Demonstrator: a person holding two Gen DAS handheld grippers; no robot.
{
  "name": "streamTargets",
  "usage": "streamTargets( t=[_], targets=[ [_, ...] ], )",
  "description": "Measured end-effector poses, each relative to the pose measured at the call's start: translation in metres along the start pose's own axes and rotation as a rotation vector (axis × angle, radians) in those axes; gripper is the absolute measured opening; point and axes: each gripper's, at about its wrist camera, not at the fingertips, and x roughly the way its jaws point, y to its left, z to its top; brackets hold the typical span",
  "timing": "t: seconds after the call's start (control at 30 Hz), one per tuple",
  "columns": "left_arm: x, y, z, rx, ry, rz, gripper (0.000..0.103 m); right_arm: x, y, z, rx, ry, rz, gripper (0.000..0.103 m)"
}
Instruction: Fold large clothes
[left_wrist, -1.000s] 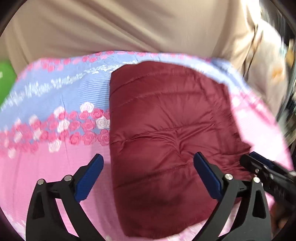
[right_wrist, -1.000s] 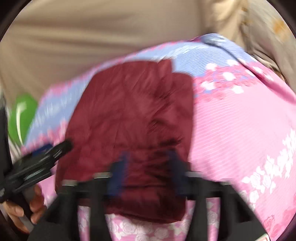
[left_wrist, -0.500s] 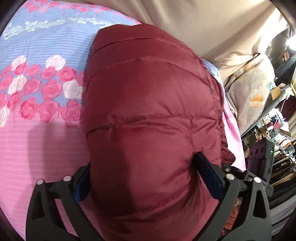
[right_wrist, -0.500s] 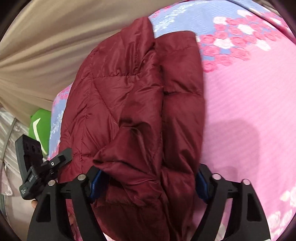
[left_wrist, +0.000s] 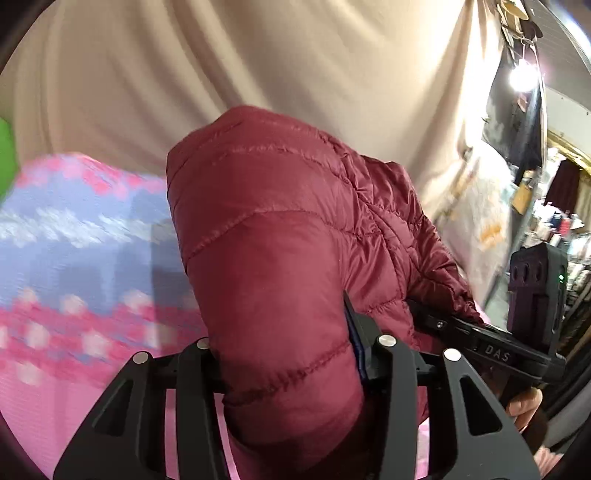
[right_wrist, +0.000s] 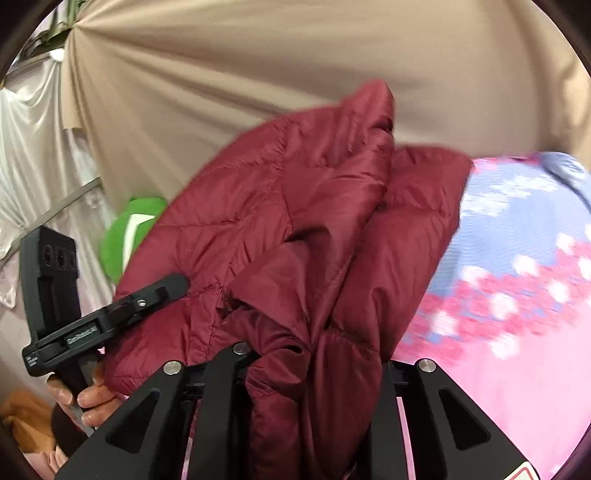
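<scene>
A folded dark red quilted jacket (left_wrist: 280, 236) is held up off the pink and blue flowered bedsheet (left_wrist: 74, 258). My left gripper (left_wrist: 284, 354) is shut on its near left edge, and the fabric bulges up between the jaws. My right gripper (right_wrist: 314, 362) is shut on the jacket (right_wrist: 295, 221) at its near right edge, and bunched folds hang down between the jaws. Each gripper shows in the other's view: the right one (left_wrist: 480, 339) at the jacket's right side, the left one (right_wrist: 147, 299) at its left side.
A beige curtain (left_wrist: 258, 66) hangs behind the bed. A green object (right_wrist: 129, 232) sits at the bed's far left. Cluttered shelves and a lamp (left_wrist: 524, 77) stand to the right. The sheet (right_wrist: 517, 295) spreads to the right of the jacket.
Both grippers went from open over the flat jacket to shut on its near edge. They have lifted the jacket off the bed and tilted upward toward the curtain.
</scene>
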Motion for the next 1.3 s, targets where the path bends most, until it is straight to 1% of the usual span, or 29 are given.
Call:
streamTargets(
  t=[0.03,0.1,0.13,0.17,0.2,0.23,0.27,0.3,0.33,0.37,0.4,0.43,0.53,0.6,0.63,0.67,0.73,0.8,0.83,0.87,0.93,1.0,1.03,1.07,1.1,1.13,1.17,1.2,1.3],
  targets=[
    [0.000,0.010,0.000,-0.002,0.001,0.027,0.045,0.013,0.002,0.001,0.015,0.015,0.012,0.024],
    [0.017,0.040,-0.008,-0.015,0.046,0.097,0.047,0.066,-0.005,-0.002,0.068,0.098,0.012,0.031],
    [0.031,0.056,-0.015,-0.036,0.087,0.122,0.049,0.083,-0.008,-0.007,0.083,0.135,-0.007,0.033],
    [0.050,0.079,-0.029,-0.073,0.164,0.156,0.051,0.109,-0.015,-0.017,0.108,0.202,-0.053,0.033],
    [0.061,0.095,-0.040,-0.117,0.227,0.191,0.056,0.126,-0.022,-0.028,0.141,0.260,-0.092,0.039],
    [0.063,0.110,-0.050,-0.175,0.248,0.186,0.058,0.129,-0.026,-0.034,0.174,0.264,-0.086,0.042],
    [0.053,0.122,-0.056,-0.225,0.231,0.146,0.058,0.122,-0.028,-0.040,0.209,0.234,-0.066,0.042],
    [0.041,0.126,-0.057,-0.238,0.211,0.146,0.058,0.110,-0.025,-0.041,0.199,0.213,-0.088,0.042],
    [0.028,0.124,-0.055,-0.228,0.186,0.171,0.058,0.102,-0.022,-0.041,0.187,0.197,-0.113,0.042],
    [0.012,0.119,-0.050,-0.197,0.149,0.206,0.056,0.087,-0.018,-0.040,0.164,0.164,-0.158,0.041],
    [-0.001,0.111,-0.043,-0.164,0.116,0.223,0.056,0.074,-0.012,-0.038,0.135,0.137,-0.192,0.037],
    [-0.015,0.100,-0.037,-0.125,0.087,0.235,0.056,0.067,-0.004,-0.035,0.107,0.126,-0.208,0.030],
    [-0.033,0.071,-0.030,-0.051,0.078,0.220,0.057,0.052,0.024,-0.028,-0.010,0.097,-0.240,0.010],
    [-0.022,0.043,-0.032,0.012,0.122,0.213,0.057,0.058,0.039,-0.030,-0.064,0.124,-0.214,0.000],
    [-0.013,0.030,-0.039,0.050,0.168,0.213,0.057,0.069,0.046,-0.031,-0.078,0.133,-0.219,0.000],
    [-0.014,0.029,-0.051,0.071,0.194,0.213,0.057,0.074,0.048,-0.035,-0.101,0.153,-0.230,0.000],
    [-0.001,0.019,-0.073,0.116,0.251,0.219,0.057,0.083,0.050,-0.052,-0.120,0.198,-0.255,0.000],
    [0.009,0.022,-0.095,0.166,0.306,0.268,0.057,0.089,0.040,-0.059,-0.092,0.244,-0.267,0.000],
    [0.011,0.024,-0.104,0.194,0.315,0.311,0.057,0.092,0.030,-0.063,-0.065,0.259,-0.265,0.000],
    [0.013,0.028,-0.113,0.225,0.323,0.376,0.058,0.091,0.024,-0.065,-0.049,0.264,-0.259,0.000],
    [0.016,0.040,-0.118,0.215,0.332,0.439,0.058,0.090,0.017,-0.068,-0.026,0.270,-0.250,0.000],
    [0.020,0.063,-0.118,0.128,0.353,0.434,0.058,0.091,0.012,-0.072,-0.005,0.281,-0.238,0.000],
    [0.021,0.070,-0.119,0.105,0.359,0.448,0.058,0.091,0.011,-0.074,-0.002,0.285,-0.236,0.000],
    [0.026,0.076,-0.122,0.106,0.364,0.483,0.058,0.093,0.011,-0.077,0.000,0.290,-0.236,0.000],
    [0.027,0.078,-0.125,0.108,0.364,0.497,0.058,0.095,0.011,-0.080,-0.003,0.294,-0.239,0.000],
    [0.030,0.081,-0.127,0.101,0.358,0.502,0.060,0.096,0.011,-0.082,-0.010,0.296,-0.243,0.000],
    [0.031,0.082,-0.127,0.099,0.344,0.515,0.065,0.097,0.011,-0.085,-0.022,0.294,-0.253,0.000],
    [0.032,0.082,-0.127,0.108,0.332,0.538,0.068,0.098,0.010,-0.087,-0.024,0.289,-0.256,0.000],
    [0.034,0.085,-0.127,0.102,0.307,0.567,0.072,0.098,0.011,-0.091,-0.048,0.262,-0.271,0.000]
  ],
)
